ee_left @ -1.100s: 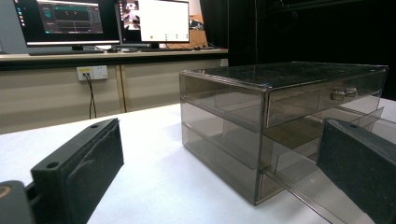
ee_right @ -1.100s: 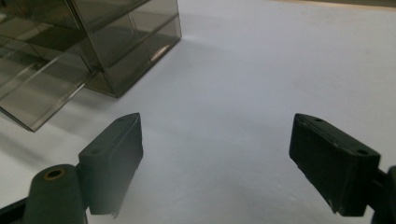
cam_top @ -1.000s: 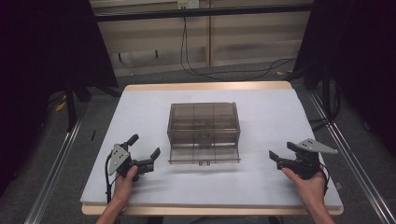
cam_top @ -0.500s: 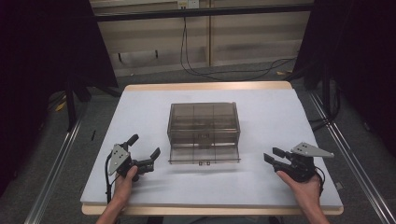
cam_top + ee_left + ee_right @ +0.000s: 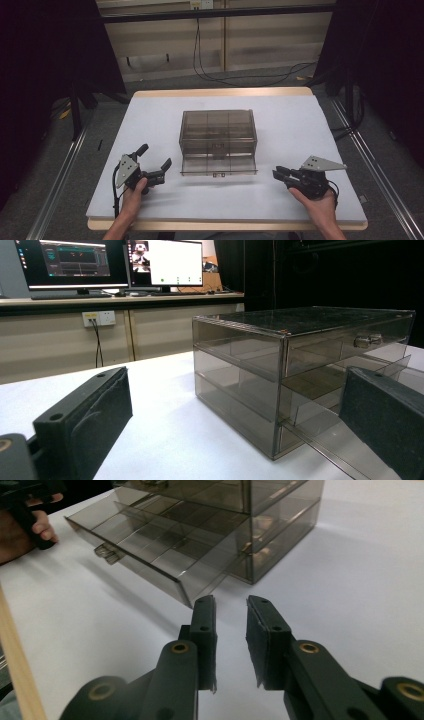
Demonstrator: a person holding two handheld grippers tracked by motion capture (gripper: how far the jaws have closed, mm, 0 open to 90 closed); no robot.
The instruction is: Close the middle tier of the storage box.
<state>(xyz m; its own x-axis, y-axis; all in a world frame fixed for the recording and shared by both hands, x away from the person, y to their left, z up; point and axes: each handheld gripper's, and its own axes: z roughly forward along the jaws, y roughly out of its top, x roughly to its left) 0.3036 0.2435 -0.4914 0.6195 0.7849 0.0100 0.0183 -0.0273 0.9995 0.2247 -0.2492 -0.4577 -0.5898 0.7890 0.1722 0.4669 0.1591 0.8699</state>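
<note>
Figure: a smoky clear drawer box point(image 5: 218, 140) stands at the middle of the white table point(image 5: 300, 125), its lower drawer point(image 5: 218, 167) pulled out toward the near edge and its upper drawer shut. Since a second ago the right gripper point(image 5: 278, 173) has slid inward from the near right corner toward the open drawer's right end, and its jaws have just been closing to a narrow gap with nothing between them; this suggests it is lining up to push or grip the drawer front. The left gripper point(image 5: 159, 164) rests near the near left corner, unmoved, jaws wide apart and empty. No brand or label is legible on the box; the monitors point(image 5: 70, 262) behind show text too small to read.
</note>
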